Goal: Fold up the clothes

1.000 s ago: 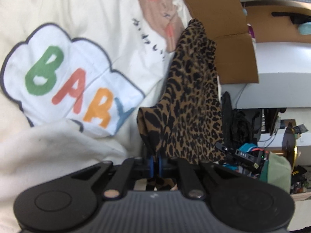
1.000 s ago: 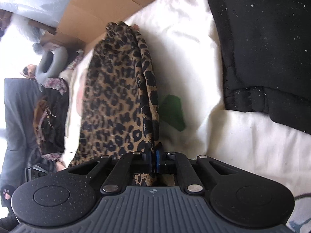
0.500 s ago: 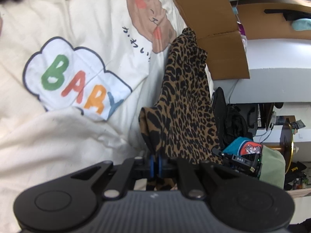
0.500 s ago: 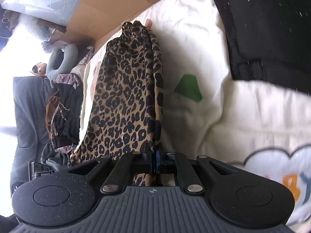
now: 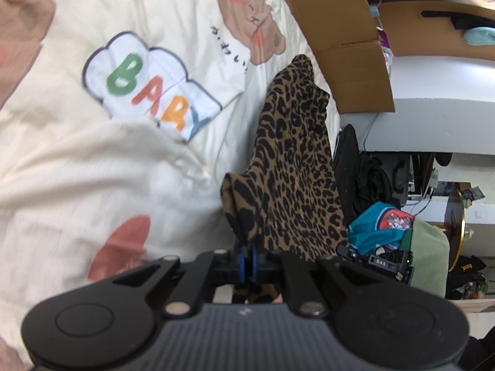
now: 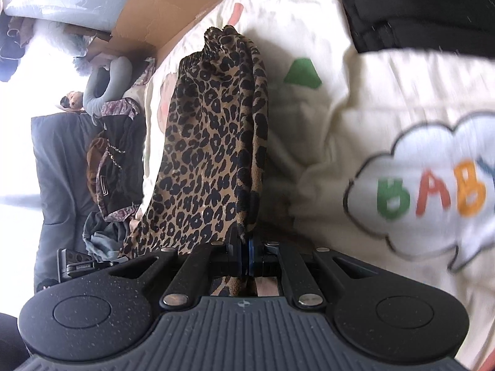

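A leopard-print garment (image 5: 294,167) hangs stretched above a cream bedspread (image 5: 92,154) printed with a "BABY" cloud and a bear. My left gripper (image 5: 247,259) is shut on one near corner of it, the cloth bunched between the blue pads. In the right wrist view the same leopard garment (image 6: 213,142) runs from its far gathered end down to my right gripper (image 6: 244,253), which is shut on the other near corner. The garment's far end still rests on the bed.
A black garment (image 6: 417,3) lies on the bedspread (image 6: 355,108) at the upper right. Flattened cardboard (image 5: 337,31) lines the bed's far edge. Beyond the edge are dark bags (image 6: 117,154), a grey neck pillow (image 6: 105,86), a teal item (image 5: 380,225) and shelves.
Both grippers have pulled back and risen with the leopard garment, drawing it along the bed. More bedspread shows now: the "BABY" cloud has entered the right view, and the black garment has slid toward the top.
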